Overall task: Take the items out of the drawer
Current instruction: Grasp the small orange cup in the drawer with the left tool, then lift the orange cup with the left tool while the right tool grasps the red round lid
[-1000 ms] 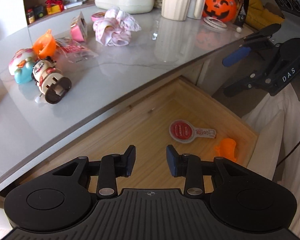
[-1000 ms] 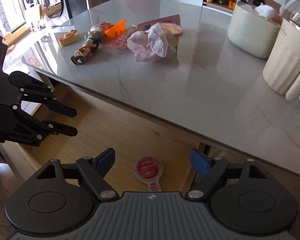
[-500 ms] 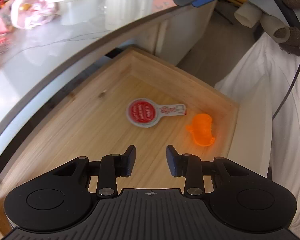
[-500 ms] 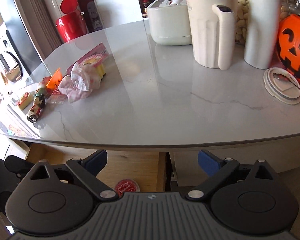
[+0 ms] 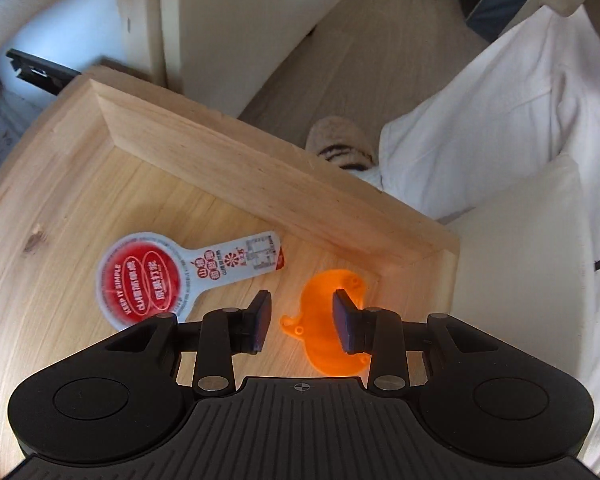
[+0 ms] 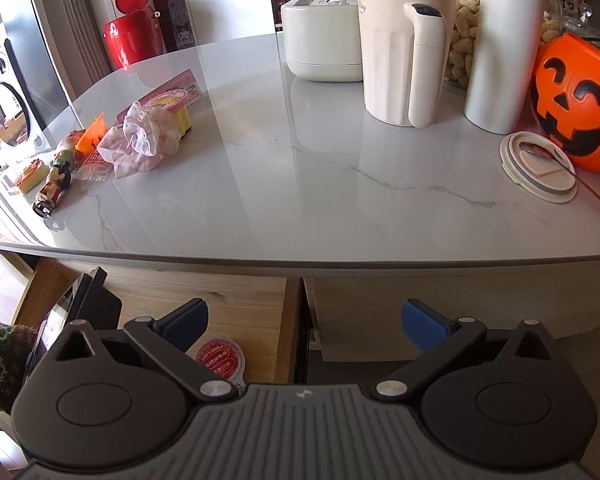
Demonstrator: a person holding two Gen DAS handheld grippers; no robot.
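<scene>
Your left gripper (image 5: 301, 320) has swung away from the countertop and dropped low into the drawer (image 5: 260, 176), where a second ago it looked across the counter edge. Its jaws stand partly apart with nothing pressed between the pads; the orange plastic piece (image 5: 320, 340) lies on the drawer floor beneath them, in the near right corner, not gripped. Just left of it lies the red-and-white paddle-shaped packet (image 5: 148, 280), flat on the wood, its handle pointing right toward the drawer's side wall. Beyond that wall you can see a fuzzy slipper (image 5: 340, 144) on the floor.

Your right gripper (image 6: 304, 320) has just been opening and its jaws now stand wide apart, empty, aimed at the countertop (image 6: 320, 184) edge. Below them the packet's red disc (image 6: 219, 360) shows in the open drawer. On the counter, a pink crumpled bag (image 6: 140, 140) and small toys sit far left; a cream jug (image 6: 404, 52) and pumpkin bucket (image 6: 576, 108) sit far right.
</scene>
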